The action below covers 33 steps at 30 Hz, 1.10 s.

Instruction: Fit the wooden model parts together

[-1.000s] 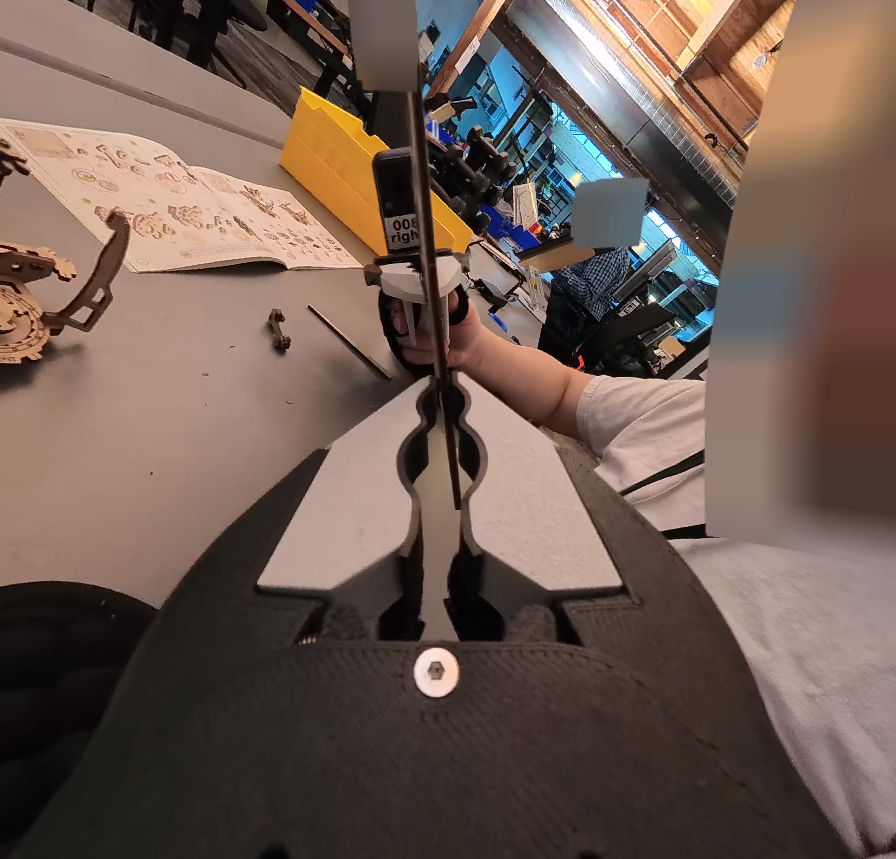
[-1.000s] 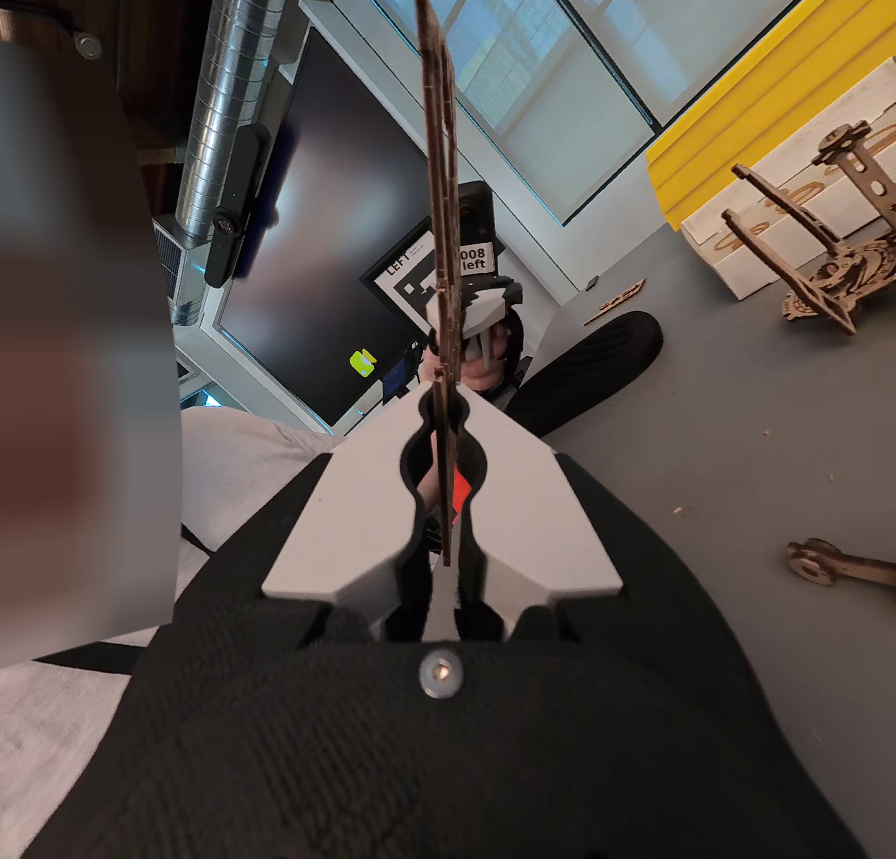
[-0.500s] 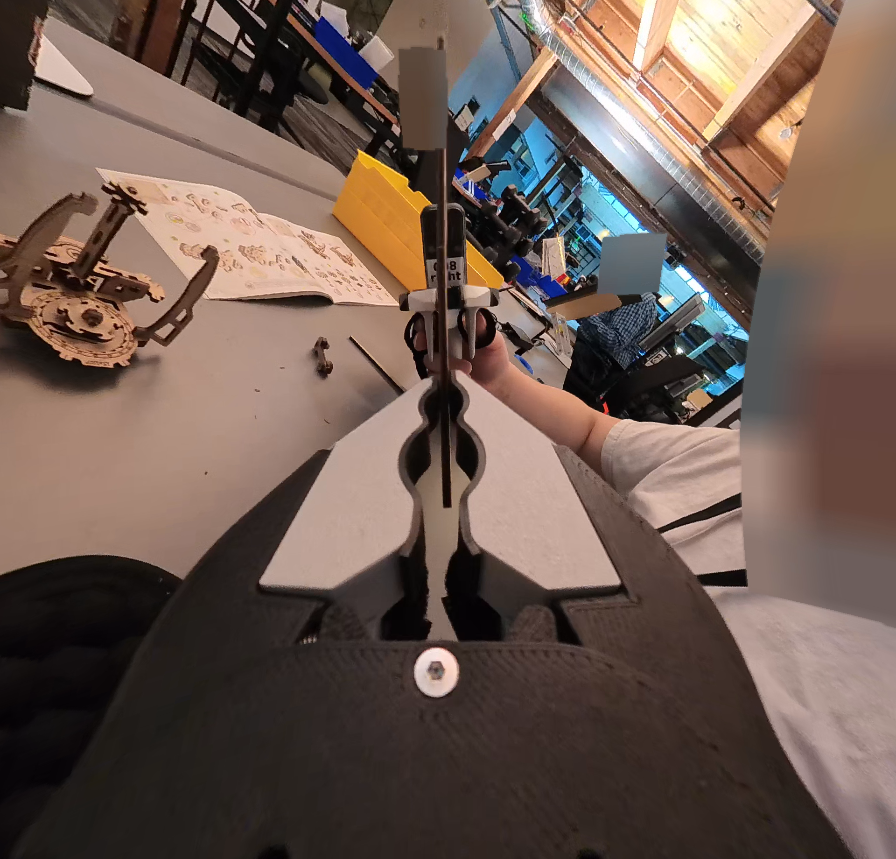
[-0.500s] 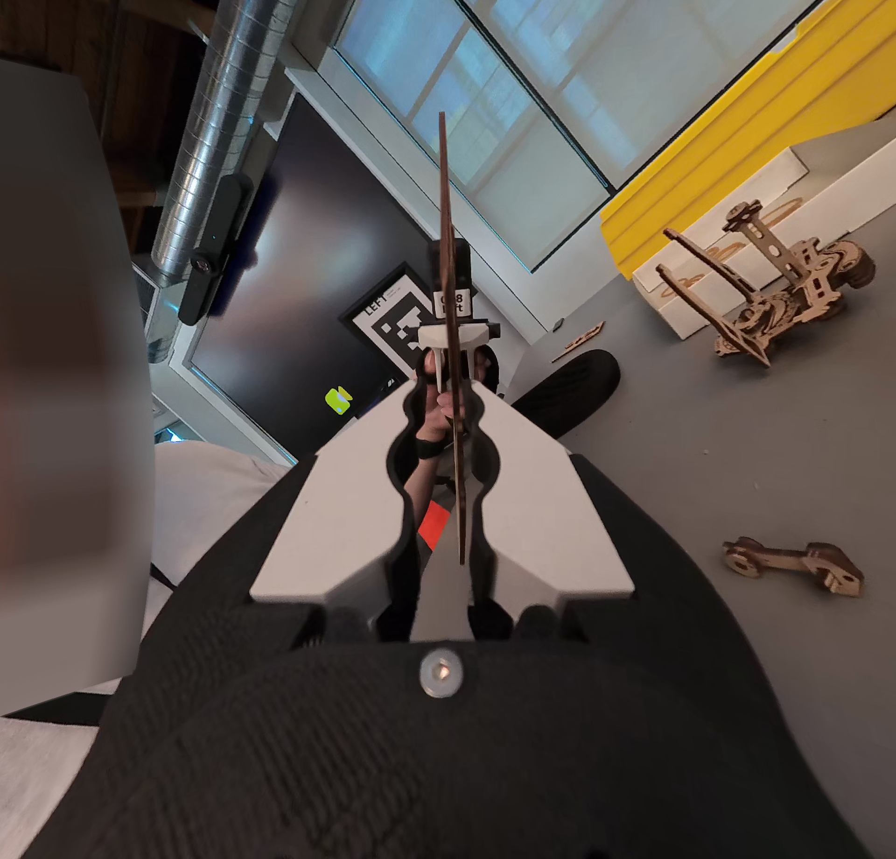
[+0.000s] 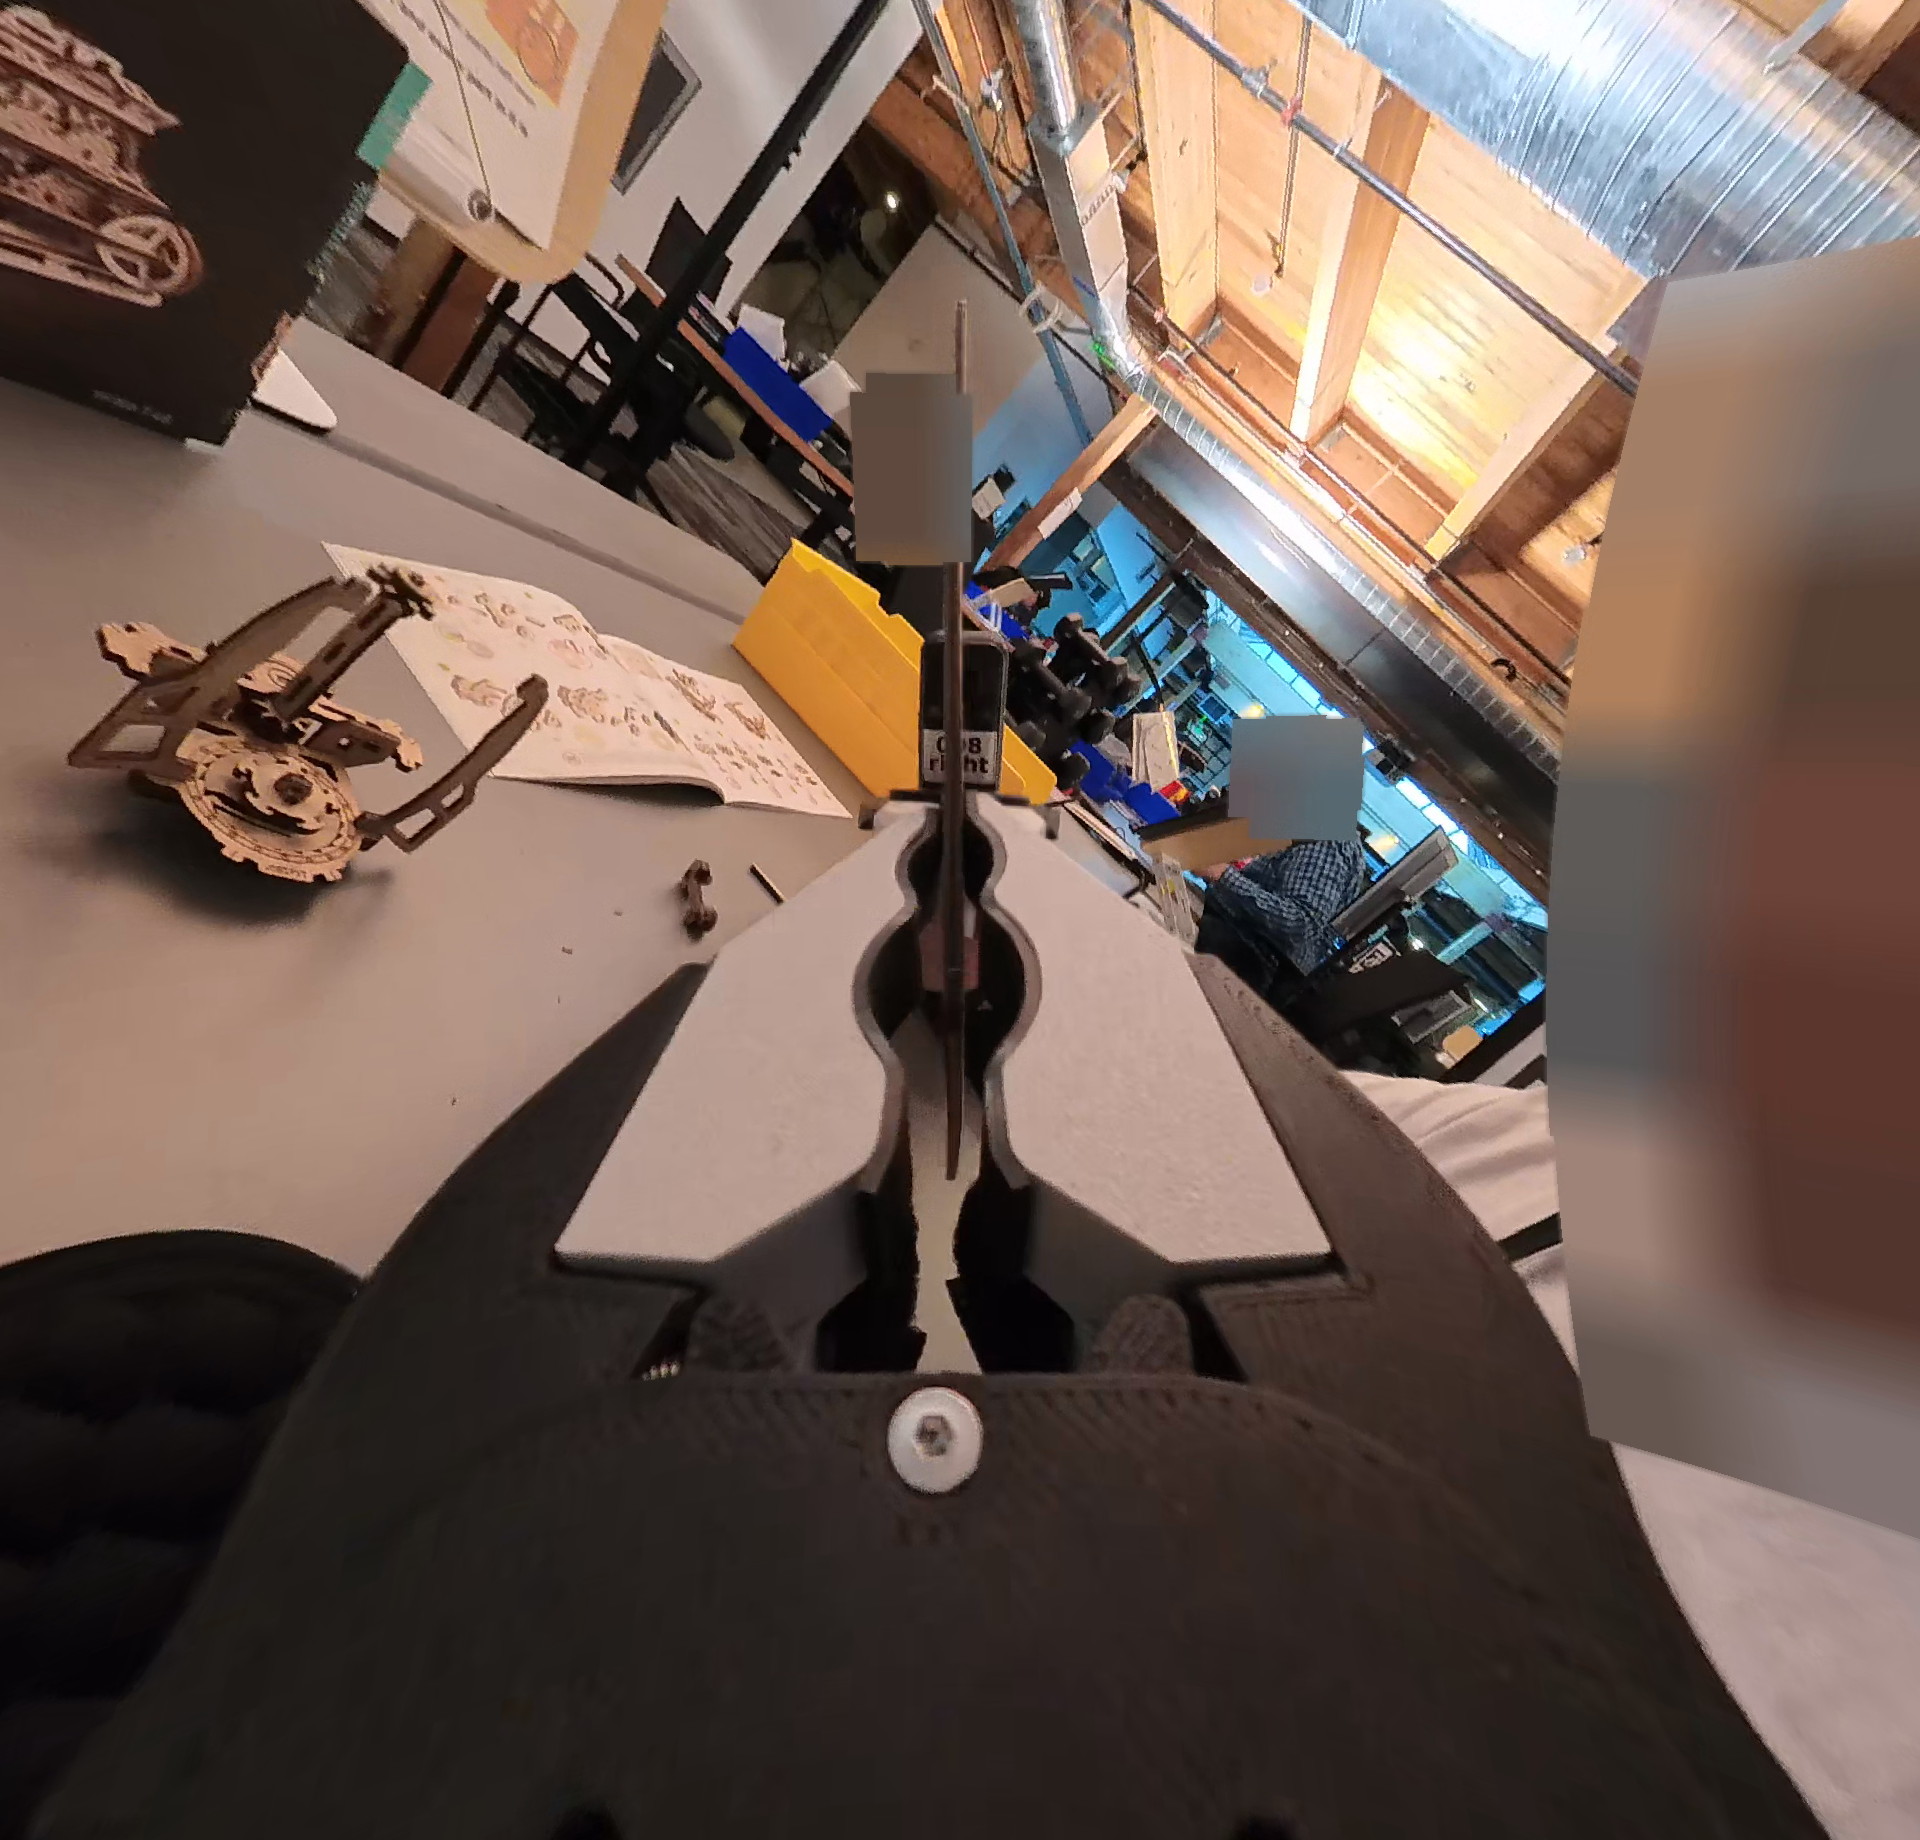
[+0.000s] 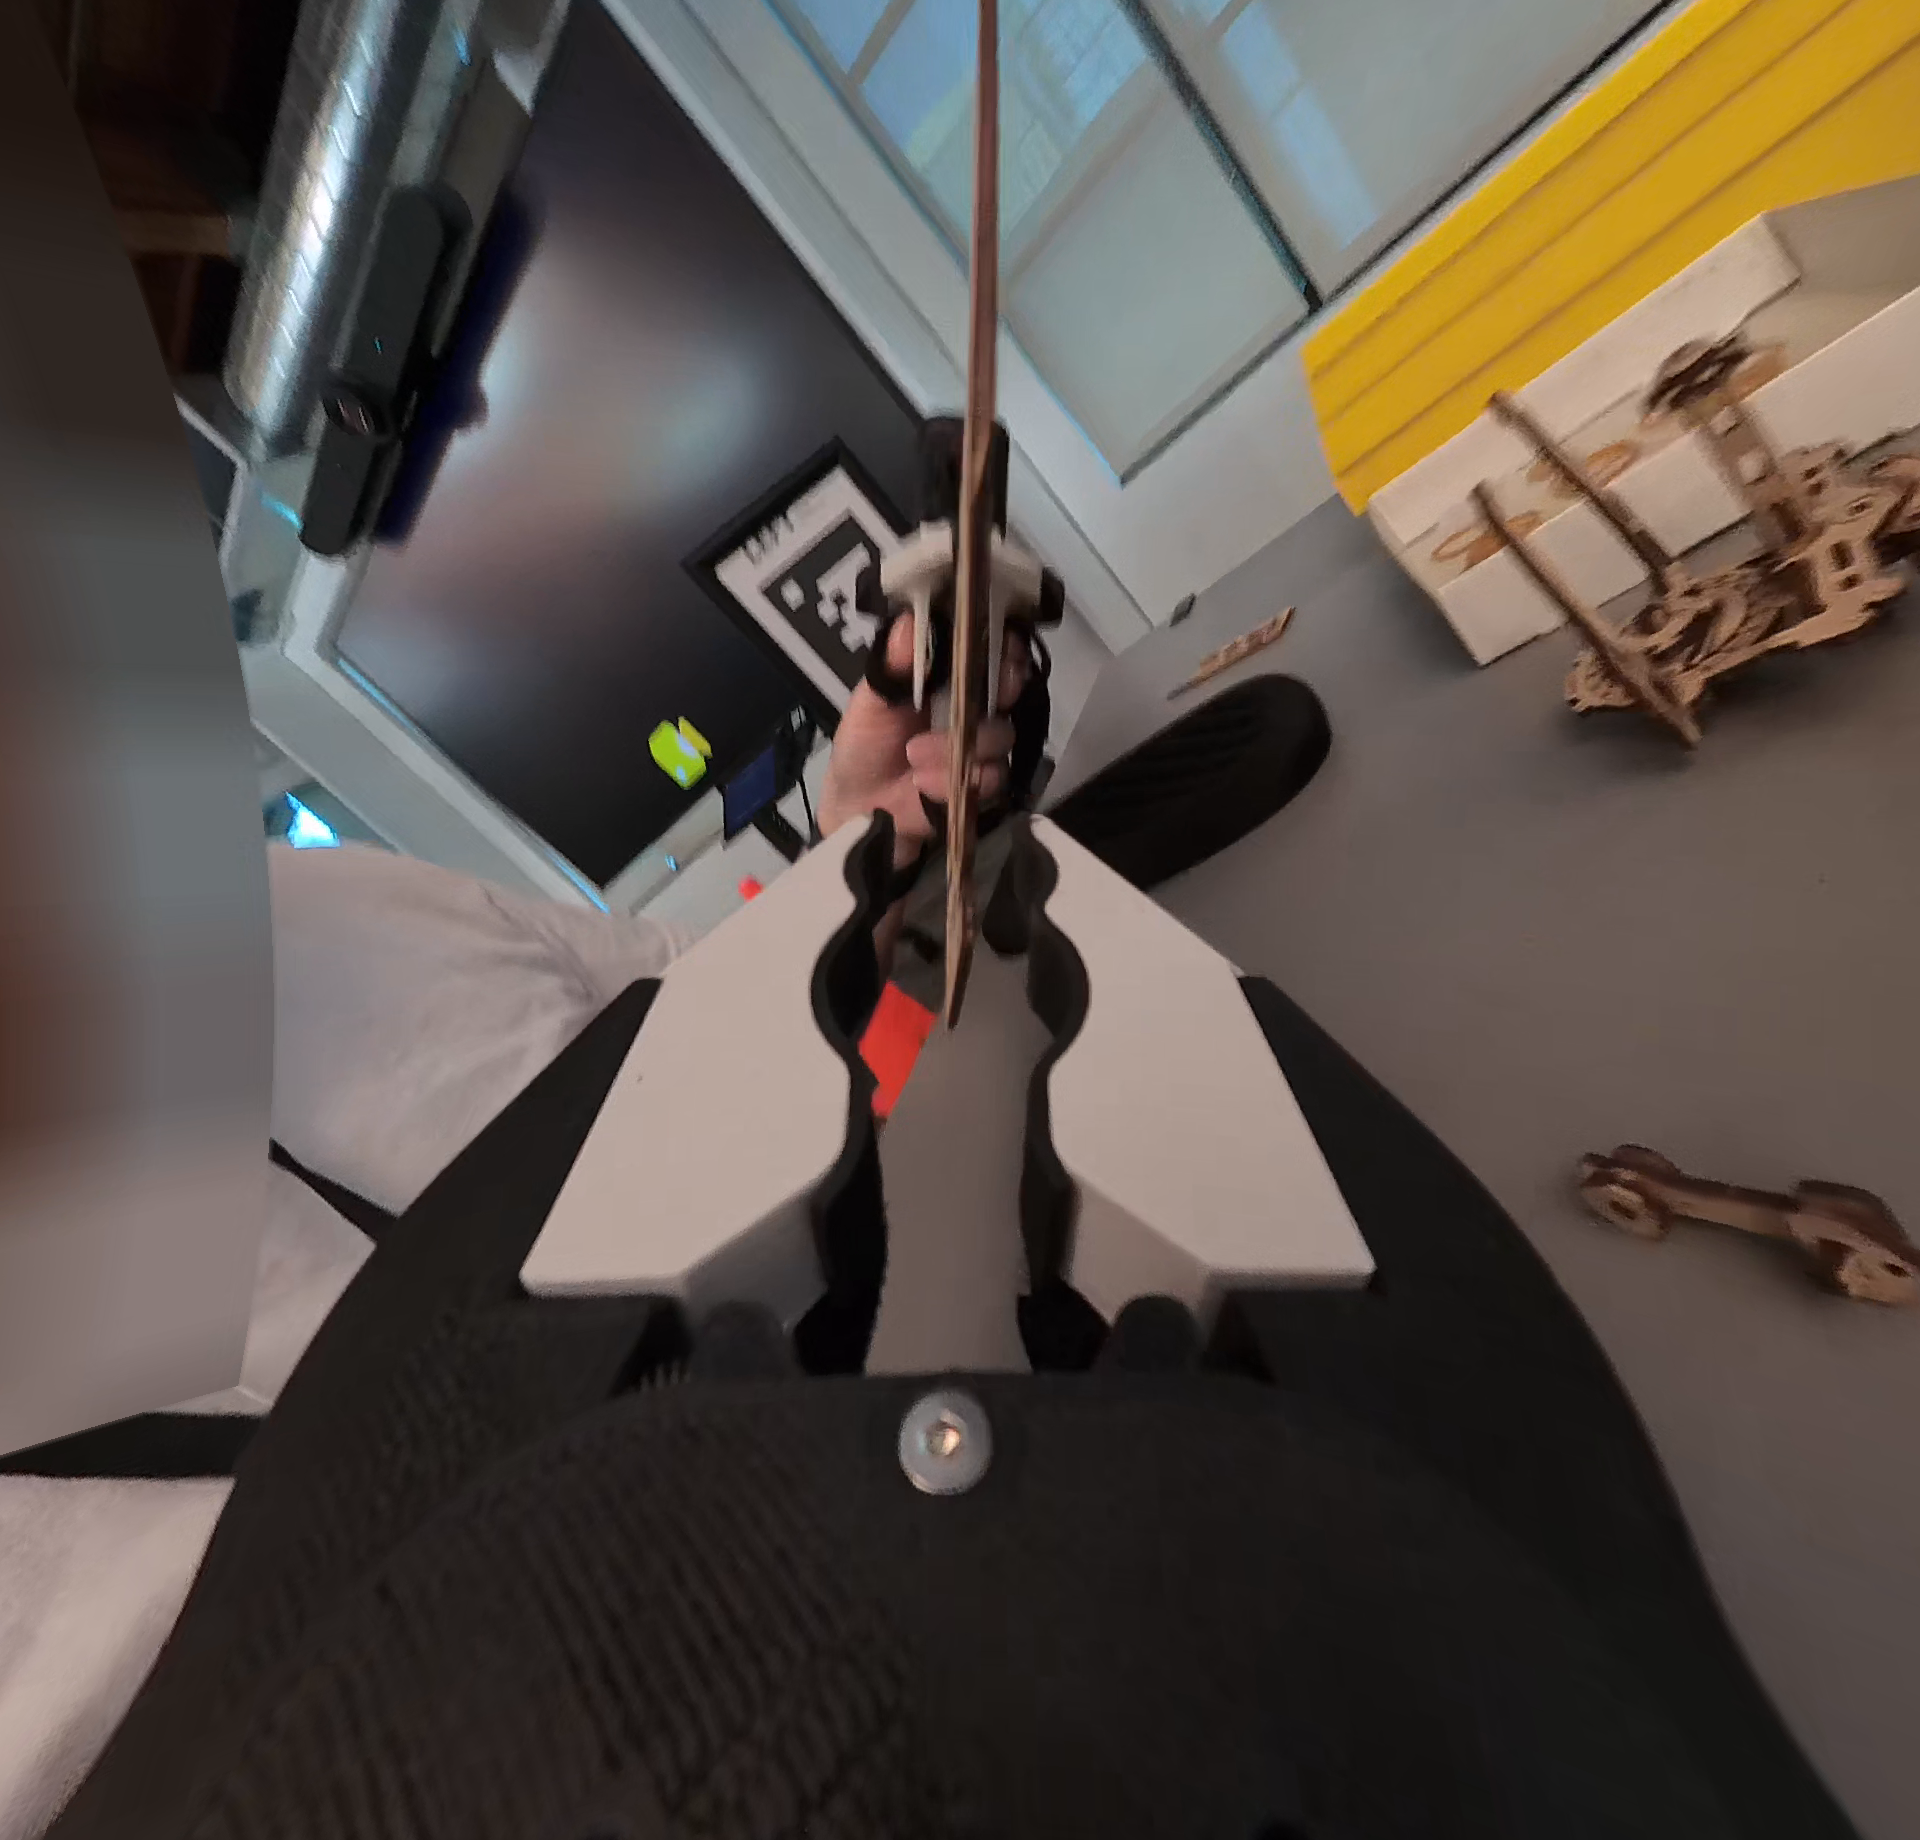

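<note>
A thin wooden sheet point(image 5: 952, 959), seen edge-on, stands upright between my two grippers, which face each other above the grey table point(image 5: 312, 1042). My left gripper point(image 5: 948, 834) is shut on the sheet's near end. In the right wrist view the sheet point(image 6: 982, 336) passes through my right gripper point(image 6: 951, 840), whose jaws stand apart with a gap on each side of it. A part-built wooden model point(image 5: 260, 751) sits on the table, also in the right wrist view point(image 6: 1714, 585). A small loose wooden part point(image 6: 1745, 1229) lies near it.
An open instruction booklet point(image 5: 623, 699) and a yellow bin point(image 5: 831, 647) lie behind the model. A white box point(image 6: 1610, 440) and a black printed box point(image 5: 156, 180) stand at the table's far side. A black padded object point(image 6: 1195, 782) lies near the left hand. The gap from one gripper's tips to the other's is roughly 12 cm.
My right gripper's jaws have opened and let go of the sheet. My left gripper stays shut on it and has swung, bringing the wooden model further into its view.
</note>
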{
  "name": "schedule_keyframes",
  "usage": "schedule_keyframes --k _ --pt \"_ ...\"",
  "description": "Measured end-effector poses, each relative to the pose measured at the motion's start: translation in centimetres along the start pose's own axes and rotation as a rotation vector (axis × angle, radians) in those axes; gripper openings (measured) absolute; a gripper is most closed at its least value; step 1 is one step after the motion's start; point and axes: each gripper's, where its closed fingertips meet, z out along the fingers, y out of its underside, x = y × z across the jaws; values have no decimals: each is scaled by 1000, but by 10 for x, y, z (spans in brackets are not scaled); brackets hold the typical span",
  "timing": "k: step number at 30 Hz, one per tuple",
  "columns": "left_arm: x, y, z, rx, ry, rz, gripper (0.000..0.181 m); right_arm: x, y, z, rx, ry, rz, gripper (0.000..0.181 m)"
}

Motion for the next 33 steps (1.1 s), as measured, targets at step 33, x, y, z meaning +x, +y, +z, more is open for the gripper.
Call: schedule_keyframes --k 33 --pt "1 11 14 -52 1 16 0 -1 -37 -25 217 -37 51 11"
